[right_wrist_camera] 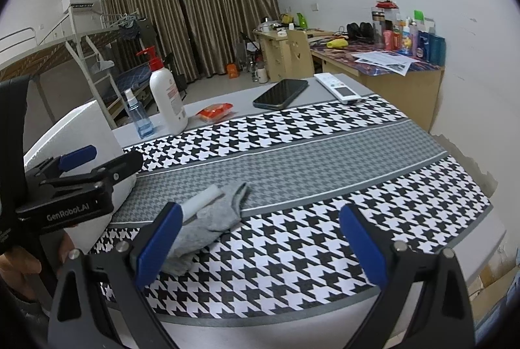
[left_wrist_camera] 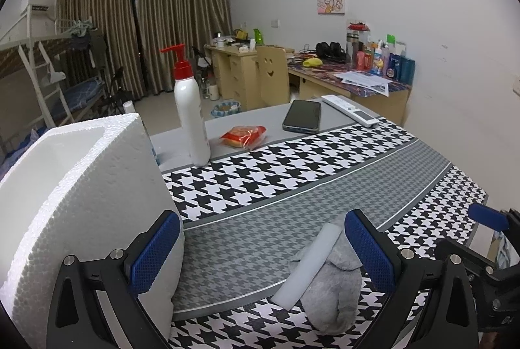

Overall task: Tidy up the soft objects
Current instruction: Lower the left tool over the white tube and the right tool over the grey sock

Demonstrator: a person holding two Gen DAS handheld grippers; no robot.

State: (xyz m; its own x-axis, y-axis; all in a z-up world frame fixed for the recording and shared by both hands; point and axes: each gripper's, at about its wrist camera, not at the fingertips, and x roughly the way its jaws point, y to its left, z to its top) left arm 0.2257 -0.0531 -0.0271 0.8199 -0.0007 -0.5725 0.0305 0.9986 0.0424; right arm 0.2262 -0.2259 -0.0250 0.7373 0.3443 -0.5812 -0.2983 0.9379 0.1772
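A grey sock [left_wrist_camera: 331, 290] [right_wrist_camera: 208, 219] lies on the houndstooth cloth [left_wrist_camera: 276, 173] [right_wrist_camera: 308, 154], with a white foam strip [left_wrist_camera: 307, 264] [right_wrist_camera: 203, 198] lying across it. A white foam box [left_wrist_camera: 74, 186] [right_wrist_camera: 84, 134] stands at the left. My left gripper [left_wrist_camera: 260, 248] is open, between the box and the sock; its right finger is next to the sock. It also shows in the right wrist view [right_wrist_camera: 97, 160]. My right gripper [right_wrist_camera: 260, 241] is open and empty, its left finger next to the sock.
Behind on the grey table [left_wrist_camera: 260, 124] stand a white pump bottle [left_wrist_camera: 191, 118] [right_wrist_camera: 167, 98], a blue spray bottle [right_wrist_camera: 138, 115], a red snack packet [left_wrist_camera: 243, 136] [right_wrist_camera: 215, 111], a phone [left_wrist_camera: 302, 116] [right_wrist_camera: 281, 94] and a remote [left_wrist_camera: 352, 110] [right_wrist_camera: 338, 87]. The table edge runs at right.
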